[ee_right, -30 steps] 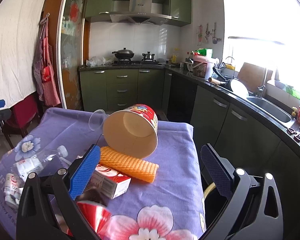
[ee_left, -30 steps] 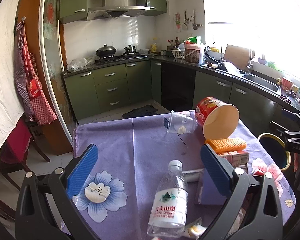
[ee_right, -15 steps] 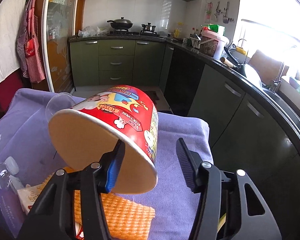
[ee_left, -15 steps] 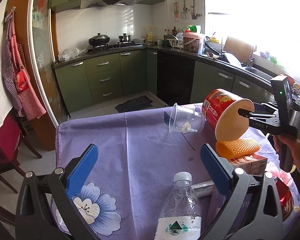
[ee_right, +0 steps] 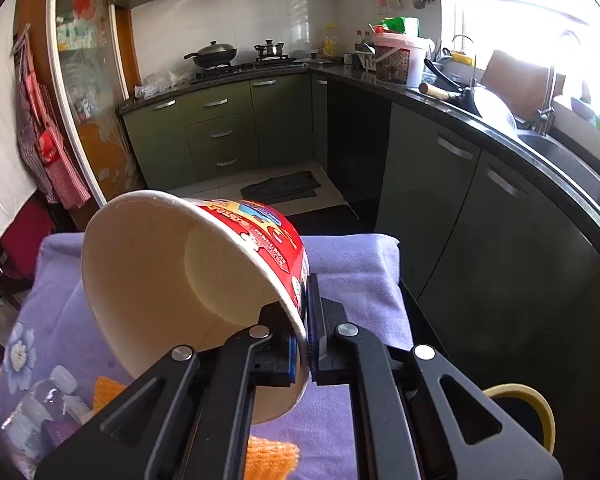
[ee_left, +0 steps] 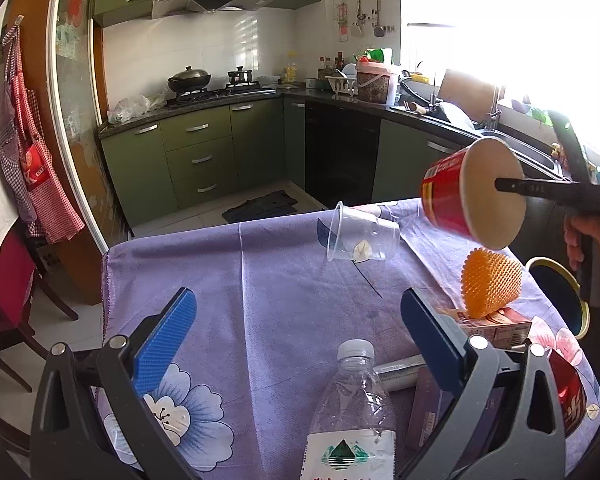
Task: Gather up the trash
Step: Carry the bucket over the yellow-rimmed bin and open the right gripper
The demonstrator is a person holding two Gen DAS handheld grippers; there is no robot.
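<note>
Worktop, draped in a purple floral cloth, carrying the litter. Trash bin, yellow-rimmed with a dark mouth, low beside the worktop's right edge. Paper noodle tub, red outside and cream inside, empty: raised clear of the cloth at the far right, mouth tipped toward the right wrist camera. Judged light and thin-walled, easily dented, so the rim is the sensible hold. Its side carries bright cartoon print and characters too small to read. Right gripper: pads pinching the tub's rim, one inside and one outside. Left gripper: jaws wide and holding nothing, hovering above the near part of the worktop over the bottle. Clear plastic water bottle, capped, lying near; a white label with a green mountain emblem, its lettering cut off. Judged light and slick, best taken across the body. Clear plastic cup, on its side at the far centre, flimsy. Orange waffle-textured piece, resting on a small carton with print too fine to read. Red can, near right, partly hidden.
</note>
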